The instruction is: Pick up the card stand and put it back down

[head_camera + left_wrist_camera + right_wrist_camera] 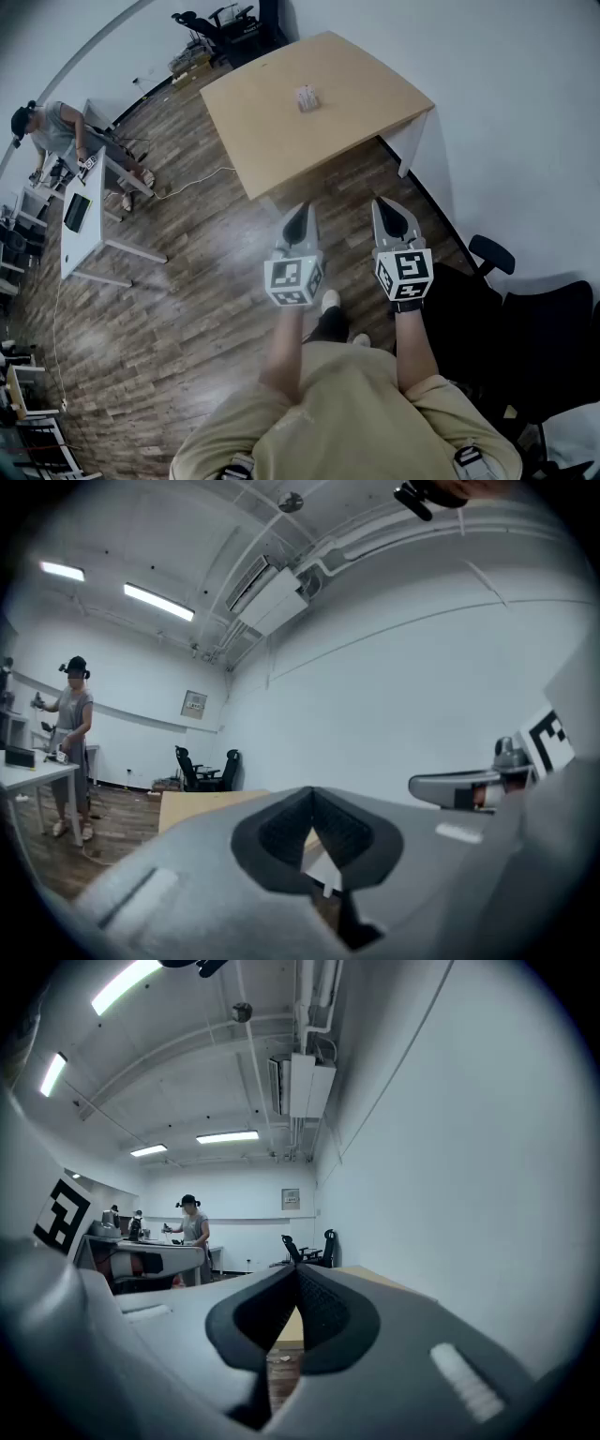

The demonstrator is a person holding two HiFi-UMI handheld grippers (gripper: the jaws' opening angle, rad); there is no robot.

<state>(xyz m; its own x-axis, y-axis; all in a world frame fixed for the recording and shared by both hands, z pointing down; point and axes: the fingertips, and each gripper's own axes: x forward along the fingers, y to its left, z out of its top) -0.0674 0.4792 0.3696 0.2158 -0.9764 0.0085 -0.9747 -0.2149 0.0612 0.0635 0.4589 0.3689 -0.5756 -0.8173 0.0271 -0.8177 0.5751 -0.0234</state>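
A wood floor (187, 309) fills most of the head view, and a tan table (281, 122) stands on it at the far side, against the white wall. A white desk (84, 220) stands to the left with a person (56, 131) beside it, and a black chair (534, 337) is at the right. The left gripper (298, 214) and the right gripper (390, 210) are held side by side over the floor, short of the table's near edge, both pointing towards it. In the left gripper view its jaws are clenched together with nothing between them, and the right gripper view shows the same for the right one. The card stand (307, 97), small and pale, sits upright on the tabletop near its middle, well apart from both grippers, straight ahead of the left one and slightly left of the right one's line.
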